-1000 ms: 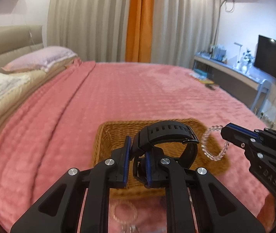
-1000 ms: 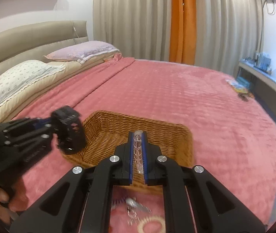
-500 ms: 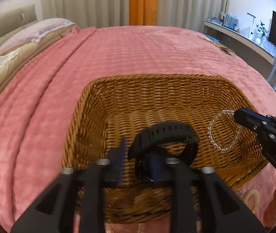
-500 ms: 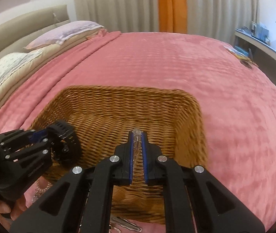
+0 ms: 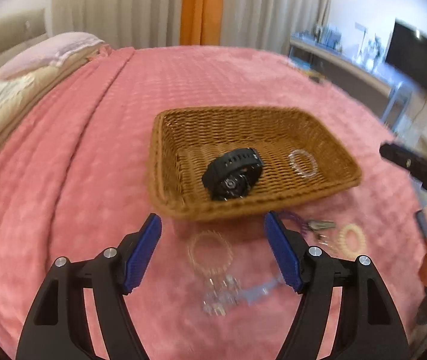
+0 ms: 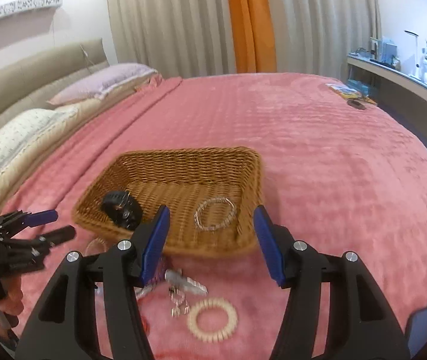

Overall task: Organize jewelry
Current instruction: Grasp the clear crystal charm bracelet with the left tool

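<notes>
Both the left claw (image 5: 212,247) and right claw (image 6: 210,240) have just been opening and hang empty near the basket (image 5: 165,162), so next up is the cream coil bracelet (image 6: 212,319) on the bed (light, springy, pinch its rim).

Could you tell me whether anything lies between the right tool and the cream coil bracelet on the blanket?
Nothing visible blocks it. The right tool, whose jaws have just been opening with nothing between them, hangs above the cream coil bracelet. A small metal clip lies apart, just beyond the bracelet, before the wicker basket.
</notes>
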Motion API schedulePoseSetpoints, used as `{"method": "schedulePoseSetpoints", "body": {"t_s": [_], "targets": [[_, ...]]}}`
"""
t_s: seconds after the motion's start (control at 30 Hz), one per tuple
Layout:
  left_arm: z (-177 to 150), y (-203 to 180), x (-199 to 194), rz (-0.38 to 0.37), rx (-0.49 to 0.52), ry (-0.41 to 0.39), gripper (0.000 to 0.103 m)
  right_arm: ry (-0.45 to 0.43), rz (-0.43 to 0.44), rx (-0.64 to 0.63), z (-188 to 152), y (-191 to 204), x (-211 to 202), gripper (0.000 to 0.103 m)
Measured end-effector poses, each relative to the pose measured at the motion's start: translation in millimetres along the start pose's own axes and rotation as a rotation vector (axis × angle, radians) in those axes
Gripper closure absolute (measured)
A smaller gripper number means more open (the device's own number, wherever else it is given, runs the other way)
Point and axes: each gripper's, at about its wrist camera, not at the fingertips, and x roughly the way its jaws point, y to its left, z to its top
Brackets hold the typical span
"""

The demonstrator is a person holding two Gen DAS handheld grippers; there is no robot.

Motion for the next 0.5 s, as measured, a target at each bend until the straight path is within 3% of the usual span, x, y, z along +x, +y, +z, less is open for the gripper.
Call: {"method": "schedulePoseSetpoints", "body": {"t_s": [0.13, 0.3, 0.37, 0.5], "targets": [[-31.8, 14.6, -17.9, -0.016, -0.098, -0.057, 0.033, -0.017, -0.008, 0.026, -30.4, -8.8, -23.0, 0.048], [-71.1, 40.2, -13.8, -0.019, -0.268, -0.13, 0.04, -0.026, -0.033, 0.086, -71.6, -22.5, -14.1, 0.048], [-80.0, 47.2, -3.8, -0.036, -0.31, -0.111, 0.041, 0.034, -0.026, 0.092, -76.1, -24.6, 0.6, 0.048], [-78.4, 47.2, 10.1, -0.052, -0.301, -0.044, 0.046, 0.051, -0.089, 0.058, -77.9, -18.4, 7.0, 0.048]]}}
